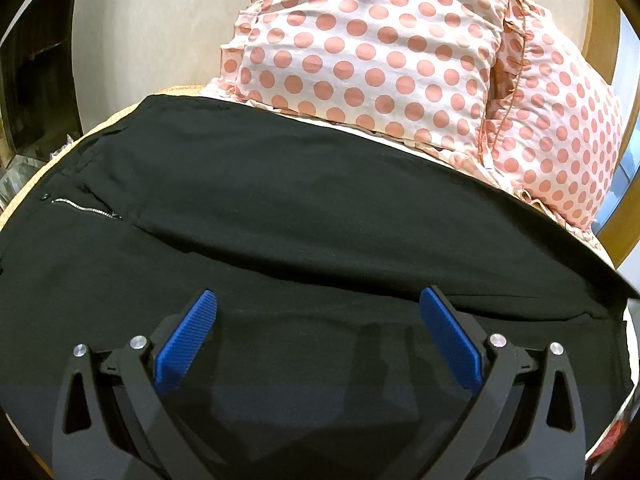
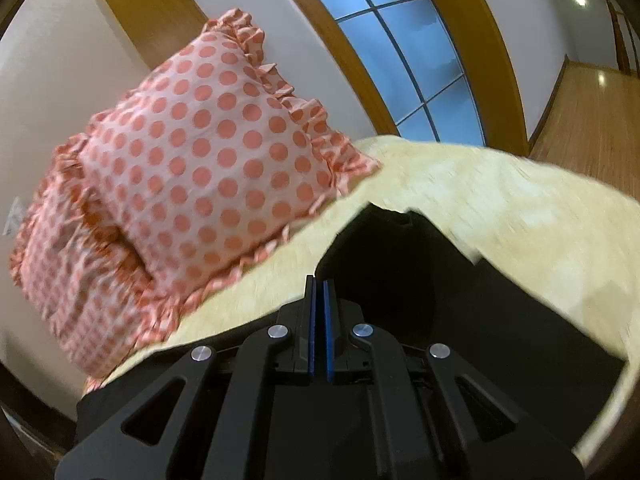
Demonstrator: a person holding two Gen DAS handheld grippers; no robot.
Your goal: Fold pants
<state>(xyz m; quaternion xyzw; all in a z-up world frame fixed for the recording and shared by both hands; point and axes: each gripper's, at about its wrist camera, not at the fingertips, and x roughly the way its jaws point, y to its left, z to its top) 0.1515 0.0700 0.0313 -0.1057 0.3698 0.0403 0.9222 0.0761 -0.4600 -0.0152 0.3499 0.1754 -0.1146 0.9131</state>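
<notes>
Here, soft, limp black pants (image 1: 280,208) fill the lower frame; left gripper (image 1: 318,336) gapes, right gripper (image 2: 319,320) is clenched, apparently pinching a leg end.

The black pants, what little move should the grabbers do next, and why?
Probably the right gripper should carry the cloth it seems to pinch across toward the waist. Its jaws are shut and the black pants rise in a lifted peak just ahead of them. The left gripper hangs open over the flat part near the zipper, holding nothing.
</notes>
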